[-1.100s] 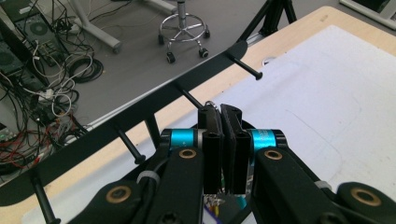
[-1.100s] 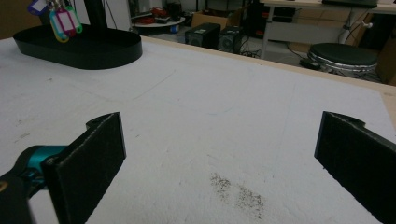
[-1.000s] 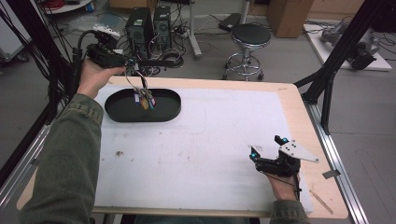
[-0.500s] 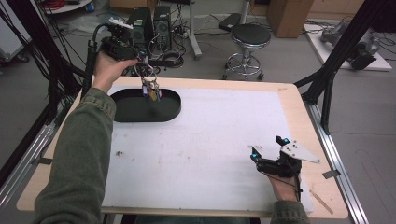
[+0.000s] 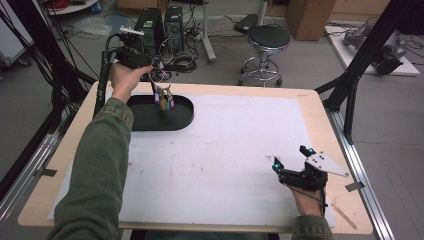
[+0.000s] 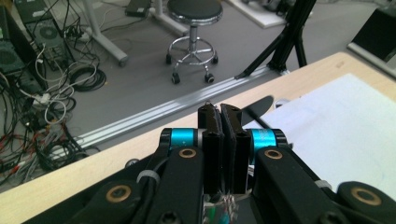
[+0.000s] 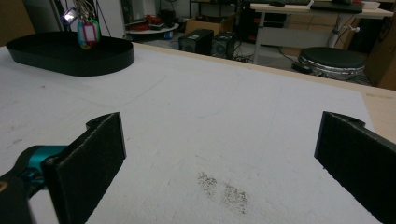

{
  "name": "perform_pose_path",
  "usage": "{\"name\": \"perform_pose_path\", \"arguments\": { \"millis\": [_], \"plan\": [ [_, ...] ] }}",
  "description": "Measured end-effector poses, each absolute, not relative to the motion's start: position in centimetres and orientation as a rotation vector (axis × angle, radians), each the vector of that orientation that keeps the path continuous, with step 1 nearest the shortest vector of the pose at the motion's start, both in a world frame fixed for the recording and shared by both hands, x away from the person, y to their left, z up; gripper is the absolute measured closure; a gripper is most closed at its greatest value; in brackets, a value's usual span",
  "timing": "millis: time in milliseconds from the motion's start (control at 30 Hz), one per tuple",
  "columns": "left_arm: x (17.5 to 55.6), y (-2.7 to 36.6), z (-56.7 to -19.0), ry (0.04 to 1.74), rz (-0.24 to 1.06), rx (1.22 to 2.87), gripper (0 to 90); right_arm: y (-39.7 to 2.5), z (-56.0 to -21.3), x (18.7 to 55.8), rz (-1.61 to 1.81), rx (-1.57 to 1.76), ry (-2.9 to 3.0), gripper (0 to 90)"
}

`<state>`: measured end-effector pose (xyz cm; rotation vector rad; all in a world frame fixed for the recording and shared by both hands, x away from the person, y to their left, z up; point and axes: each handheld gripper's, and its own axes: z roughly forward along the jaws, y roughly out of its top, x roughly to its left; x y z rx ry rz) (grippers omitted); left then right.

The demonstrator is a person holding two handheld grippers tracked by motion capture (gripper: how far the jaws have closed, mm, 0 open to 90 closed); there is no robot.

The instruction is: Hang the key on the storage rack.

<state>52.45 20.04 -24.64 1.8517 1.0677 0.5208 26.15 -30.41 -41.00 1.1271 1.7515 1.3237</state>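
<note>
The left gripper (image 5: 156, 86), clamped on a bunch of key tags (image 5: 164, 98), dangles them above the black tray (image 5: 182, 116) at the desk's eleven o'clock, seemingly lifting clear. The right gripper (image 5: 294, 161) rests apart at five o'clock, waiting.

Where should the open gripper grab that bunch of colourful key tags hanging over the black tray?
Probably at the metal ring up top, coming from the side. The key tags hang loose below the left gripper, so they would swing, while the ring is thin enough for the right gripper to pinch.
</note>
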Motion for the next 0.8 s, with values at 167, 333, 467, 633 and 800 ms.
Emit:
{"name": "perform_pose_path", "arguments": {
  "millis": [167,333,467,633,800],
  "plan": [
    [52.5,19.9,-25.3,1.054,0.512,1.854,87.0,-30.4,-41.0,26.3,1.320,1.125,1.755,0.9],
    [52.5,20.1,-25.9,1.053,0.460,1.826,86.4,-30.6,-40.9,26.2,1.337,1.140,1.745,0.9],
    [52.3,20.4,-25.9,1.018,0.419,1.781,58.5,-30.8,-40.9,26.3,1.342,1.141,1.737,0.9],
    [51.5,20.2,-25.3,0.998,0.419,1.744,36.8,-30.7,-40.9,26.2,1.340,1.145,1.735,0.9],
    [51.3,20.0,-25.3,1.001,0.366,1.755,20.8,-30.5,-40.9,26.3,1.337,1.139,1.740,0.9]
  ]
}}
